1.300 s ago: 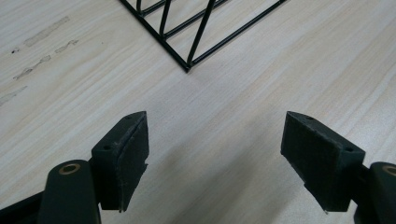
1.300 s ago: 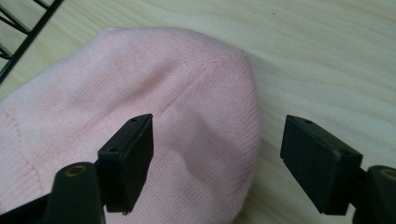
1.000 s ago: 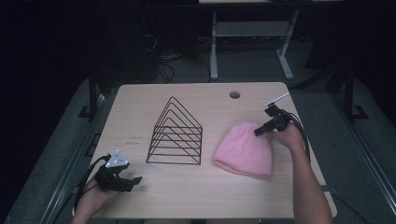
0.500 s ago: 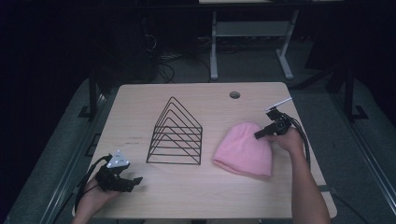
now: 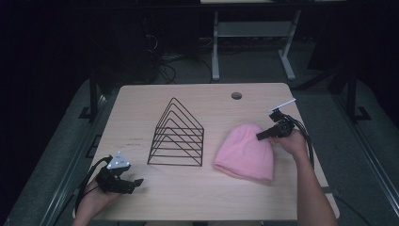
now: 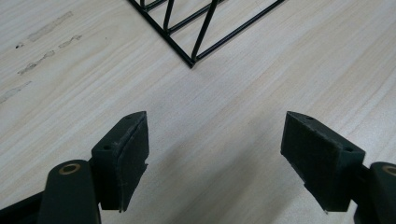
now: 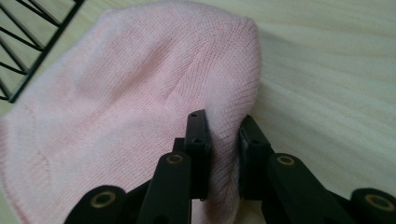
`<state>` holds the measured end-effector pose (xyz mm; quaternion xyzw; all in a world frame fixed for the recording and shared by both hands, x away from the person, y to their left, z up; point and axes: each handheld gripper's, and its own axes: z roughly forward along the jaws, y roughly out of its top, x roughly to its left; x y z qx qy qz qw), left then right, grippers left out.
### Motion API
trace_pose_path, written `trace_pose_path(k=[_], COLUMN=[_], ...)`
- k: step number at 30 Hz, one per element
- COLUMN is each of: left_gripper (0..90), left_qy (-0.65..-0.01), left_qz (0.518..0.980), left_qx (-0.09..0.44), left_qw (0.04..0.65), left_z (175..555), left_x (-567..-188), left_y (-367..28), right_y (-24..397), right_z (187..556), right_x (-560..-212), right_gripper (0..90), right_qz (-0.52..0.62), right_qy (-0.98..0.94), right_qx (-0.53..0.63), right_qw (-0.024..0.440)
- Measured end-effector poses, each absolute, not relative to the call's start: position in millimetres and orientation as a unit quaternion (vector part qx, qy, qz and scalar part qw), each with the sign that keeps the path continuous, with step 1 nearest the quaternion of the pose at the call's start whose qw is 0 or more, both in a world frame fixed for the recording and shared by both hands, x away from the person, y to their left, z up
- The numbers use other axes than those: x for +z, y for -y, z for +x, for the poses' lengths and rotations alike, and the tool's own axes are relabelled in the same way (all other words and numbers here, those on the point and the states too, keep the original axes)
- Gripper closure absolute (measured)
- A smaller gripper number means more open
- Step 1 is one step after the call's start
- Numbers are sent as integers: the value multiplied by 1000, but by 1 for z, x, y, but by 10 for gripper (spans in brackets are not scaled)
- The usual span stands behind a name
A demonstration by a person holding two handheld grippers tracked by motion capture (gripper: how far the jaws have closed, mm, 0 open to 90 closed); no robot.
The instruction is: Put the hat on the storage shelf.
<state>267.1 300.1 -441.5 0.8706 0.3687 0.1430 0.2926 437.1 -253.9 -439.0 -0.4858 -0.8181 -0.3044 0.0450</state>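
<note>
A pink knitted hat (image 5: 245,151) lies flat on the wooden table (image 5: 197,197), right of a black wire rack (image 5: 178,135). My right gripper (image 5: 260,136) is at the hat's upper right edge; its jaws have just been closing and now pinch a fold of the pink hat (image 7: 140,93) between the right gripper (image 7: 223,135) pads. My left gripper (image 5: 136,182) rests at the table's near left corner, open, with bare wood between the jaws of the left gripper (image 6: 215,140). A corner of the wire rack (image 6: 191,60) lies just ahead of it.
A round cable hole (image 5: 236,95) sits near the table's far edge. Beyond the table stands a white desk frame (image 5: 254,42) with cables on the dark floor. Bare wood runs along the front edge between both hands.
The right gripper has closed on the hat's edge, shifting slightly. The left hand and gripper have stayed where they were.
</note>
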Motion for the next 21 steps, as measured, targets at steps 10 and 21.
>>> trace_pose_path(k=[10, 21], left_gripper=[235, 235], left_qy=[-363, -348], left_qz=[870, 873], left_qx=[141, 123], left_qw=[303, 318], left_z=[265, 262], left_x=[-435, -420], left_y=[-299, -294], right_y=[259, 263], right_z=[424, 401], right_x=[-406, -358], right_gripper=[781, 790], right_qz=[-465, -427], right_qy=[814, 820], right_qx=[-348, -382], right_qw=[30, 2])
